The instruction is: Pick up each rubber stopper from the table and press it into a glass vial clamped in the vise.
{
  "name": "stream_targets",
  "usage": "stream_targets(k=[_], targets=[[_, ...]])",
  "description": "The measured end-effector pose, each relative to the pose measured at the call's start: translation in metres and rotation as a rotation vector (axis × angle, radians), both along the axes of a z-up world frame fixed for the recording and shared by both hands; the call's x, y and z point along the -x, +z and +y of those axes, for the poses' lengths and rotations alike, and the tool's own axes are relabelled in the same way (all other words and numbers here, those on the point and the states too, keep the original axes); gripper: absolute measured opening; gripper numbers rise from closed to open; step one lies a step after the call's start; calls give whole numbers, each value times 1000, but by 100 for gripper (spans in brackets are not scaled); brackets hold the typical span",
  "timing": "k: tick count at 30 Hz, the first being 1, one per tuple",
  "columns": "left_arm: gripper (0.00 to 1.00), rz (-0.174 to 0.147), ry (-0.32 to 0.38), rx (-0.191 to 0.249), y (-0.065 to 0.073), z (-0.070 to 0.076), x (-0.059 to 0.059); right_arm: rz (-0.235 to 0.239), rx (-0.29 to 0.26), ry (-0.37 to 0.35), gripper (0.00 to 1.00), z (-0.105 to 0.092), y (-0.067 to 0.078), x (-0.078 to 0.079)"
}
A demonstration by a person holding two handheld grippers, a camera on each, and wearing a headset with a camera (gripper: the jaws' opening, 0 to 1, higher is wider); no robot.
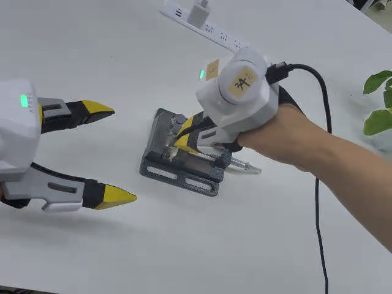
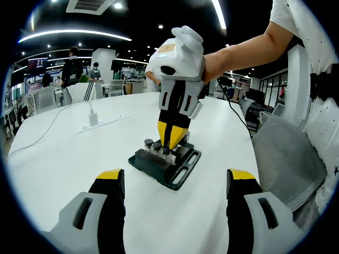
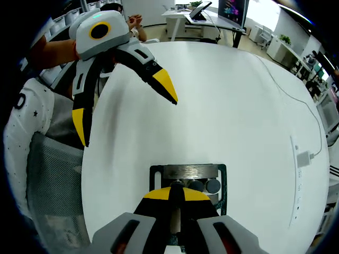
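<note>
the dark vise (image 1: 179, 176) sits mid way on the white table (image 1: 92, 49); small vials with grey stoppers (image 3: 213, 186) stand in a row in it; the right gripper (image 1: 179, 142) points down onto the row, jaws pressed together; the left gripper (image 1: 124, 154) hangs well apart, spread wide; a power strip (image 1: 205, 27) lies far behind; bare table lies all around

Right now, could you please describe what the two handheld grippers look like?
Both the left gripper and right gripper have white-grey housings, black jaws with yellow tips and a green light. The right one carries a tan round sticker with dark markings and trails a black cable.
</note>
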State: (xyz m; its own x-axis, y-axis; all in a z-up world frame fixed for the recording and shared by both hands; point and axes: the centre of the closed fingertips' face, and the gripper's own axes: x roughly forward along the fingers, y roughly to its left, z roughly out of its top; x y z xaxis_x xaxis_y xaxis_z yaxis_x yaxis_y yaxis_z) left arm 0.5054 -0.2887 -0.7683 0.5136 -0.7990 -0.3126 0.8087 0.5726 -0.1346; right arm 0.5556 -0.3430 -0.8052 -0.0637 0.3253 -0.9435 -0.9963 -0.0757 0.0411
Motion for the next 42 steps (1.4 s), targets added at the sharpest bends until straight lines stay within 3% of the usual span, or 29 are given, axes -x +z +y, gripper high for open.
stream_targets(k=[14, 26, 32, 35, 42], targets=[[77, -5, 1, 14, 1, -2, -3, 15, 61, 43, 2, 2, -2, 0], [76, -7, 18, 13, 3, 3, -7, 43, 97, 27, 1, 1, -1, 2], [76, -6, 24, 19, 3, 4, -8, 26, 108, 36, 0, 1, -1, 3], [75, -5, 22, 20, 3, 3, -9, -5, 119, 78, 0, 1, -1, 5], [74, -9, 25, 19, 4, 3, -11, -19, 126, 110, 0, 2, -3, 5]])
